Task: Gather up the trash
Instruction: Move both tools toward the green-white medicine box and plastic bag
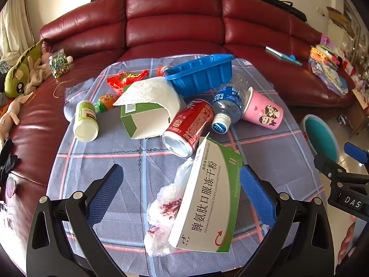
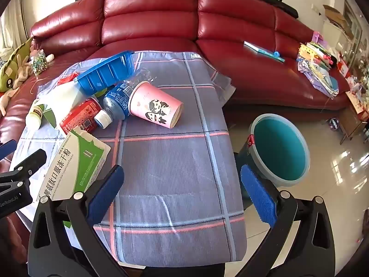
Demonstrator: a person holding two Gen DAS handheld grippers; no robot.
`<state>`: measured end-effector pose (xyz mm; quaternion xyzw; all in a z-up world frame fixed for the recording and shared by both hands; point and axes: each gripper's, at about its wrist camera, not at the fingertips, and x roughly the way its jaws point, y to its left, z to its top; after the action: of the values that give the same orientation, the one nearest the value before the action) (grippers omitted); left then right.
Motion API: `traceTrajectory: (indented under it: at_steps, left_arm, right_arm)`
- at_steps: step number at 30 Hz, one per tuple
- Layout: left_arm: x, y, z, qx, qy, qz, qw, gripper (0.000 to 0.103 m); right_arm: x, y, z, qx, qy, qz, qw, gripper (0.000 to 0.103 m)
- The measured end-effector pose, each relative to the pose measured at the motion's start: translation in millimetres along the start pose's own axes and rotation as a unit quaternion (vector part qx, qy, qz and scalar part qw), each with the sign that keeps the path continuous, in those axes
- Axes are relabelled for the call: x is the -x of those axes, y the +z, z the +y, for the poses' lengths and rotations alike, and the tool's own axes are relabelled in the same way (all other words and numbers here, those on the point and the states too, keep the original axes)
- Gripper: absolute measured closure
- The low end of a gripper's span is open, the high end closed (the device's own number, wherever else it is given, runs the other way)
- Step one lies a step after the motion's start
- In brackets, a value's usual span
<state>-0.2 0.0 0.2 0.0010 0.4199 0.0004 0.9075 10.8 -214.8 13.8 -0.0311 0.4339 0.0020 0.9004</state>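
Trash lies on a checked cloth (image 1: 129,168) over a table. In the left wrist view, a white and green medicine box (image 1: 207,198) leans on a crumpled plastic bag (image 1: 163,212) between my open left fingers. My left gripper (image 1: 180,175) holds nothing. Behind lie a red cola can (image 1: 189,127), a blue-labelled bottle (image 1: 228,106), a pink paper cup (image 1: 265,110), a blue plastic tray (image 1: 200,73), a green carton with tissue (image 1: 147,113) and a white bottle (image 1: 85,120). My right gripper (image 2: 182,177) is open and empty over bare cloth (image 2: 175,161). The teal bin (image 2: 281,147) stands on the floor to the right.
A red leather sofa (image 1: 173,23) wraps behind the table. Plush toys (image 1: 20,73) and a jar (image 1: 58,62) sit on its left end, books and papers (image 2: 320,69) on its right. The tiled floor (image 2: 334,173) lies right of the table.
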Motion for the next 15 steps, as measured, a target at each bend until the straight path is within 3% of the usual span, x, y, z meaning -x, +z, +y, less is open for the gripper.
traceTrajectory:
  at_steps: [15]
  left_arm:
    - [-0.8,-2.5,0.2,0.0,0.004,0.001,1.0,0.002]
  right_arm:
    - [1.0,-1.8,-3.2,-0.005,-0.005,0.001,1.0,0.006]
